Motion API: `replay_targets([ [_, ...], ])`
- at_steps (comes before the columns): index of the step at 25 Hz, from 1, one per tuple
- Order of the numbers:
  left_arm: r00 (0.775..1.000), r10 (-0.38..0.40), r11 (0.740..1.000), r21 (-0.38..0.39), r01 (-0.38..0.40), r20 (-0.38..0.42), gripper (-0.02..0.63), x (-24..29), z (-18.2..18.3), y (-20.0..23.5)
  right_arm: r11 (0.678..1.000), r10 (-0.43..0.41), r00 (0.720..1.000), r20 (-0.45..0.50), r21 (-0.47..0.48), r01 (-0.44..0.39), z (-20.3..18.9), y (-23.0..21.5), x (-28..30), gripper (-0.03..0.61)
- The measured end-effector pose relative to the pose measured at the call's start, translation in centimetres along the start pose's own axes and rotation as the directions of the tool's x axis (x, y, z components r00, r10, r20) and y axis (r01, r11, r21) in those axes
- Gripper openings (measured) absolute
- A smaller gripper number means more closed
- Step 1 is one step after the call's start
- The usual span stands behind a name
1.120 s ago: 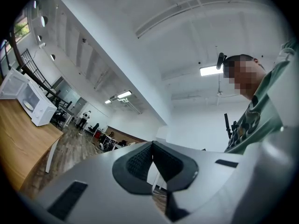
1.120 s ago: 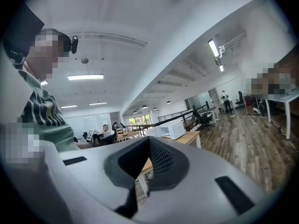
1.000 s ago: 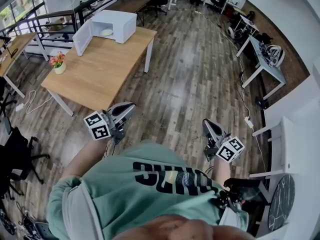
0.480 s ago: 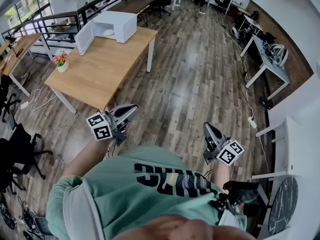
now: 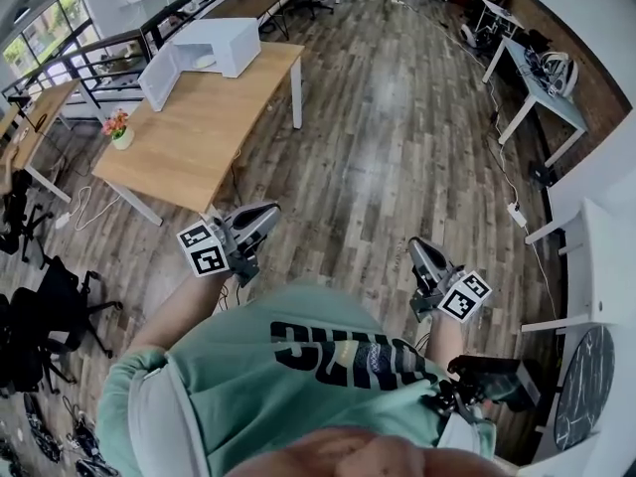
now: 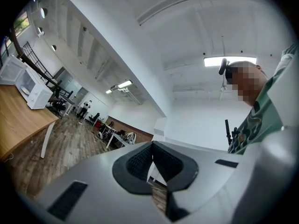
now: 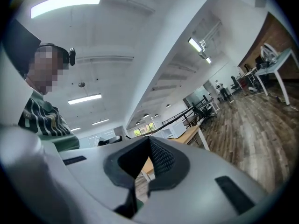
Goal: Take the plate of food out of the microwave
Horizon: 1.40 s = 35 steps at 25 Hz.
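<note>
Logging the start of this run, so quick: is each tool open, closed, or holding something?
Left tool: closed, nothing between the jaws.
Right tool: closed, nothing between the jaws.

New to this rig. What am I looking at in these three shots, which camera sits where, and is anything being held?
There is no robot arm here. A person holds a two-finger gripper in each hand. The head view comes from a camera on the person's head and looks steeply down. It shows the left gripper and the right gripper held out in front of a green shirt, each carrying a marker cube. The left and right gripper views come from cameras riding on the grippers and look along their fingers. In both, the fingers are closed together with nothing between them, so nothing is held. Some way off stands a wooden table. On it are a white microwave with its door open and what looks like a plate inside, and a flower pot.
</note>
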<state>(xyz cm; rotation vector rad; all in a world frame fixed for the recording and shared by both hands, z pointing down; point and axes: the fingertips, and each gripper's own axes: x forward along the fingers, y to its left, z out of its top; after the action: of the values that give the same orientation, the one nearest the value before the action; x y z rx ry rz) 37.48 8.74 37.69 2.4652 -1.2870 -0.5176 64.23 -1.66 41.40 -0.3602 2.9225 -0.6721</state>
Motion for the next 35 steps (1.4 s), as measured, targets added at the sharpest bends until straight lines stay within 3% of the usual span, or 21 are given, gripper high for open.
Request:
replay_targets([
  [8,1.0,0.007,1.0,-0.007,-0.007,0.007,0.005,0.5,0.5,1.8,1.0,0.013,1.0,-0.012,0.014,-0.013,-0.1,-1.5,1.6,0.005],
  [15,0.998,-0.006,1.0,-0.019,0.008,0.065,0.005,-1.0,2.3,7.2,0.999,0.022,0.997,-0.067,-0.035,-0.025,0.5,-1.9,7.7,0.005],
  [20,0.993,-0.024,1.0,0.012,0.023,0.112,0.005,-3.5,7.4,14.9,0.997,0.012,0.998,-0.066,-0.077,-0.017,2.8,-1.6,17.1,0.005],
  [27,0.986,0.026,0.996,0.077,-0.039,0.167,0.005,-9.5,15.7,25.1,0.99,0.069,0.993,-0.093,-0.117,-0.079,4.2,-0.2,32.2,0.005],
  [35,0.969,0.137,0.987,0.06,-0.152,0.207,0.005,-15.3,19.3,34.4,0.984,0.146,0.972,-0.185,-0.078,-0.163,2.0,-1.0,46.3,0.005],
])
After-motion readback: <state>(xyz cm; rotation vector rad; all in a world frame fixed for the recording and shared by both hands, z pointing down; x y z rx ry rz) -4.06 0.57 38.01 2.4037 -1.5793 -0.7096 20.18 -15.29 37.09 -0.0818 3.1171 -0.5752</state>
